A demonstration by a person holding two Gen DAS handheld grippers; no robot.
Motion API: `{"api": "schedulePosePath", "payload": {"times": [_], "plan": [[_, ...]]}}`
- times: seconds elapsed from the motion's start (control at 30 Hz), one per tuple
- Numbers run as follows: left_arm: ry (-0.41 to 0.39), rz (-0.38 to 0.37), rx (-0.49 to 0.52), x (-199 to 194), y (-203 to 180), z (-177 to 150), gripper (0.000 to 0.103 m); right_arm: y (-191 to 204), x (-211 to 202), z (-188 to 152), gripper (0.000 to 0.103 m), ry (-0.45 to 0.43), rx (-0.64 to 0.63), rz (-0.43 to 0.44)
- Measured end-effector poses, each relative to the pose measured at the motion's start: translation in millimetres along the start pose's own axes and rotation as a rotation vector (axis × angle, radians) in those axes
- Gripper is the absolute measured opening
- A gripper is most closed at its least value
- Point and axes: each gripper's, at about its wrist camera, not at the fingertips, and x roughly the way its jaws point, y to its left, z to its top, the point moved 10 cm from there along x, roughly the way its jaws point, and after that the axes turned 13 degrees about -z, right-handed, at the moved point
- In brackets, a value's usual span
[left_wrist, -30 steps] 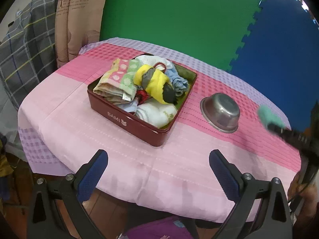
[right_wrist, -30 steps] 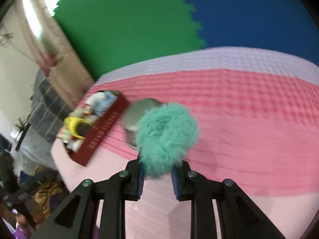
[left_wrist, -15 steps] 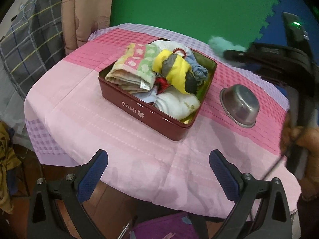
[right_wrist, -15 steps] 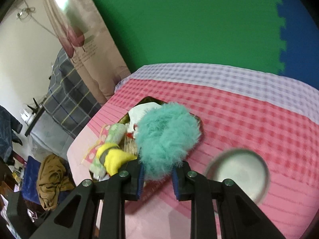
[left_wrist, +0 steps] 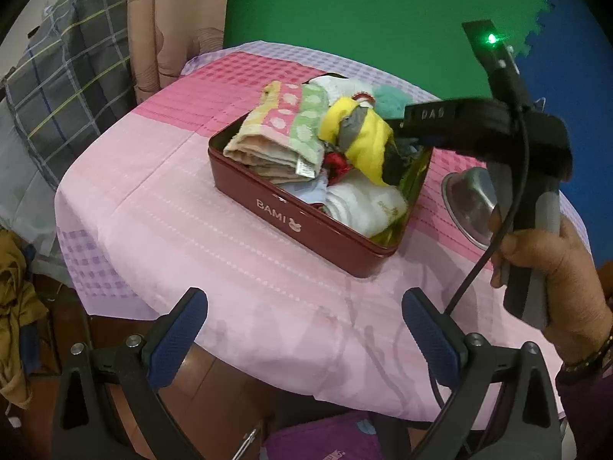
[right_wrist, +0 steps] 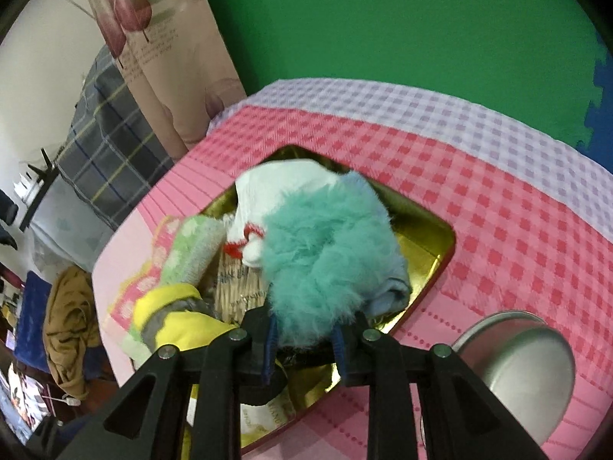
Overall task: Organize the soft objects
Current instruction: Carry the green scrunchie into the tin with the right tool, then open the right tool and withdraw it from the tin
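Note:
A dark red tin marked BAMI sits on the pink table, full of soft things: a folded pink-green towel, a yellow-grey cloth and white socks. My right gripper is shut on a teal fluffy ball and holds it over the tin's far right corner. The ball also shows in the left wrist view, behind the right gripper's body. My left gripper is open and empty, over the table's near edge.
A steel bowl stands upside down on the cloth right of the tin. A plaid sheet and a curtain hang to the left. Green and blue mats cover the back wall.
My right gripper has carried the teal ball leftward, past the steel bowl, to over the tin. My left gripper has drifted closer to the tin, still open.

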Motion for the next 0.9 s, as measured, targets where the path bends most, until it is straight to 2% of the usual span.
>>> {"api": "schedulePosePath", "payload": {"times": [0.3, 0.47, 0.67, 0.9], "plan": [[0.000, 0.007, -0.011, -1, 3, 0, 0.100, 8, 7, -7, 0.026, -0.001, -0.061, -0.039], [0.004, 0.016, -0.007, 0, 3, 0, 0.100, 7, -3, -4, 0.050, -0.018, -0.055, -0.038], [-0.018, 0.011, -0.012, -2, 2, 2, 0.100, -2, -19, -3, 0.057, -0.057, -0.023, -0.010], [-0.053, 0.037, 0.005, -10, 6, 11, 0.100, -10, -27, -8, 0.057, -0.047, 0.030, 0.026]]}}
